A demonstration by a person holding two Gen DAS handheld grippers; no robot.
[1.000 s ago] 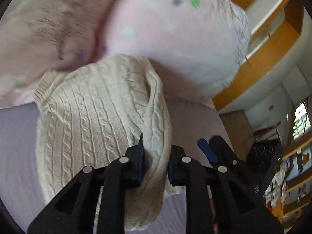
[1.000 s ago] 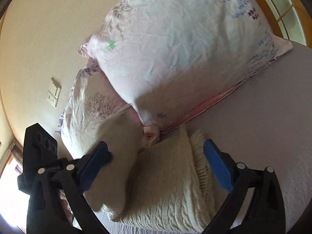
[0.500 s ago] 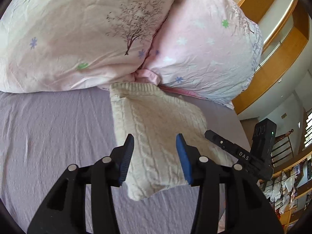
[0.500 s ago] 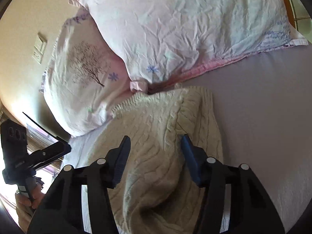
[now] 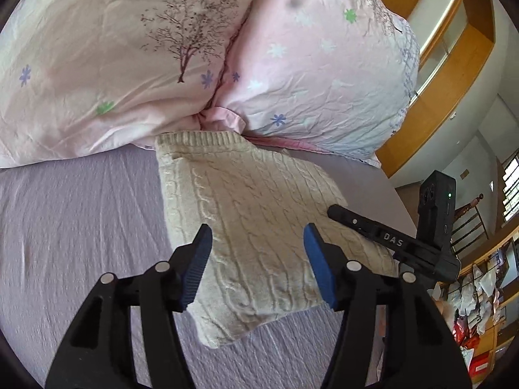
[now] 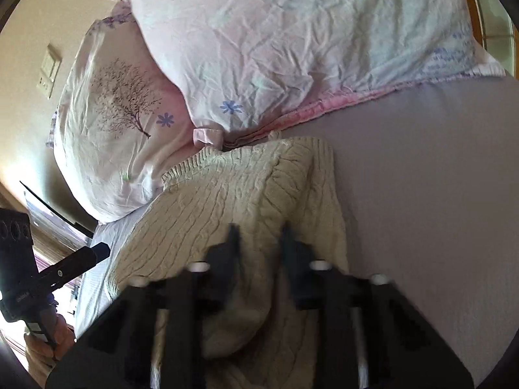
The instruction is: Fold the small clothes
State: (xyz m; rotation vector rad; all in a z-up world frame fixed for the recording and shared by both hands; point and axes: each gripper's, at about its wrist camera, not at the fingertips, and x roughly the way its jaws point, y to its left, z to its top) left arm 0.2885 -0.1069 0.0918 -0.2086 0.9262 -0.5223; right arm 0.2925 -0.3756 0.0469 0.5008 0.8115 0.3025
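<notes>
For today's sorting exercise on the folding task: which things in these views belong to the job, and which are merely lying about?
Part of the job:
cream knitted sweater, folded on the bed
left gripper, open above it
right gripper, blurred, jaws narrowed over the knit

Lying about:
tree-print pillow
pink flowered pillow
lilac bedsheet
wall switch

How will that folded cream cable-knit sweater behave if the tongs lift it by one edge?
The folded cream cable-knit sweater will probably flop and unfold: its edges slump softly on the lilac bedsheet. The thick ribbed knit should grip well rather than slip. In the right wrist view it bunches near the blurred right tongs, so it likely deforms instead of sliding as a block.
</notes>
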